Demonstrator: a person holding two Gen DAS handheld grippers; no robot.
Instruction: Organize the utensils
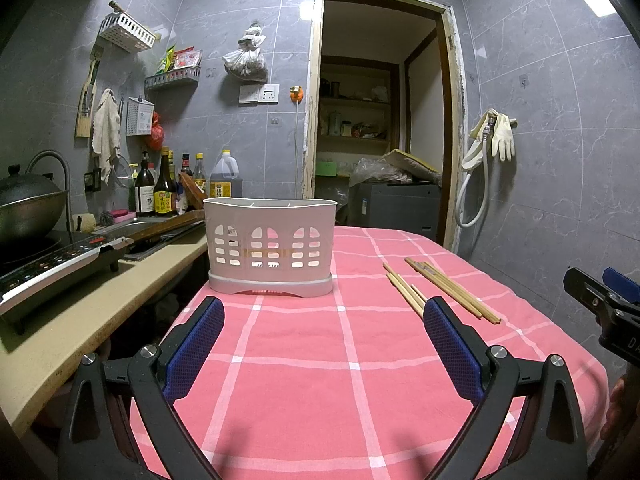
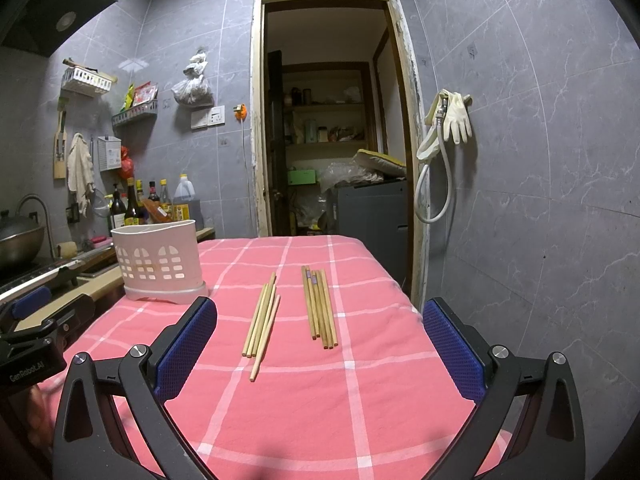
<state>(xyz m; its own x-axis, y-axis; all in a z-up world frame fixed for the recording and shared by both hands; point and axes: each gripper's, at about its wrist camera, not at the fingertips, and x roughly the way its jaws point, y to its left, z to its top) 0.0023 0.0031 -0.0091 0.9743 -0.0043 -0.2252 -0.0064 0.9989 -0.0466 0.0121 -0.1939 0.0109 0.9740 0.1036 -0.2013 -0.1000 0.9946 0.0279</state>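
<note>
A white slotted utensil holder (image 1: pixel 270 240) stands upright on the pink checked tablecloth (image 1: pixel 304 344), straight ahead of my open left gripper (image 1: pixel 323 322). The same holder (image 2: pixel 158 262) appears at the left in the right wrist view. Two bunches of wooden chopsticks lie flat on the cloth: a paler bunch (image 2: pixel 262 322) and a darker bunch (image 2: pixel 319 306). Both lie ahead of my open right gripper (image 2: pixel 320 324), which holds nothing. In the left wrist view the chopsticks (image 1: pixel 452 288) lie to the right, partly behind my right-hand finger pad (image 1: pixel 448 340).
A counter (image 1: pixel 80 312) with an induction cooker (image 1: pixel 52 268), a wok, a sink and sauce bottles (image 1: pixel 164 188) runs along the left of the table. An open doorway (image 2: pixel 332 140) lies behind the table. Rubber gloves and a hose (image 2: pixel 444 140) hang on the right wall.
</note>
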